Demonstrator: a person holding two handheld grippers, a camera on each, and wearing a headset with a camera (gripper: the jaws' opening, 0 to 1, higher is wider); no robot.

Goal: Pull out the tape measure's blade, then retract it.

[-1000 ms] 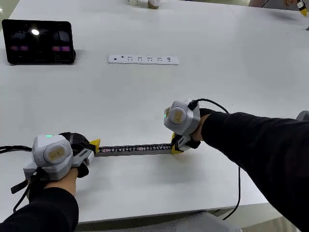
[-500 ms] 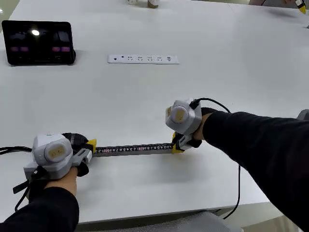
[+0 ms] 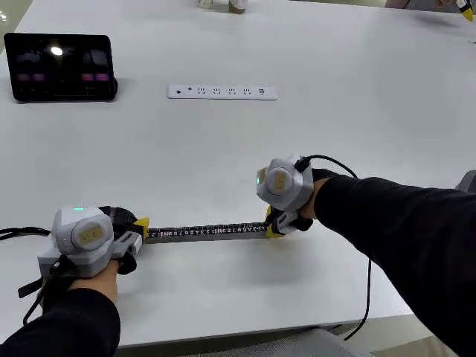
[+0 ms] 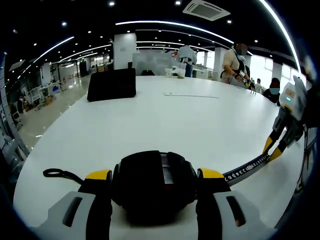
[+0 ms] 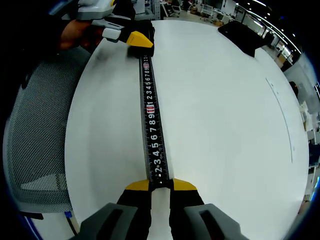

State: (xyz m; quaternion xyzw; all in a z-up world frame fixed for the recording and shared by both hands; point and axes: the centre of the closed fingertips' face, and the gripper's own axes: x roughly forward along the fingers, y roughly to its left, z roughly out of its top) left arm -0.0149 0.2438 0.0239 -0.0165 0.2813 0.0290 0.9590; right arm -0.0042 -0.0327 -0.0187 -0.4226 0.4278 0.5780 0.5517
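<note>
On the wide white counter [image 3: 335, 119], the left claw [image 3: 140, 225] is clenched around the black rounded tape measure case [image 4: 152, 180]. Its two yellow-tipped jaws press against either side of the housing, as the left gripper view shows. The case sits on the counter at the person's near left, with a thin black wrist loop [image 4: 59, 173] lying on the surface just beside it. From the case, the dark blade with white numerals [image 5: 151, 115] runs out flat along the counter towards the right. It lies straight and is printed with a scale whose low numbers sit at the far end from the case. The right claw [image 5: 160, 186] is closed on that free end. Its yellow tips meet over the blade's tip and point down at the surface, so the blade spans the gap between the two claws. A black cable [image 3: 367, 286] trails from the right claw's body down past the counter's near edge. Farther back on the counter, well apart from the tape, stand a black tablet with a dim glossy screen [image 3: 61, 65] and a long white power strip [image 3: 222, 91]. In the right gripper view, a grey mesh chair back [image 5: 35, 150] sits beyond the counter's edge.
</note>
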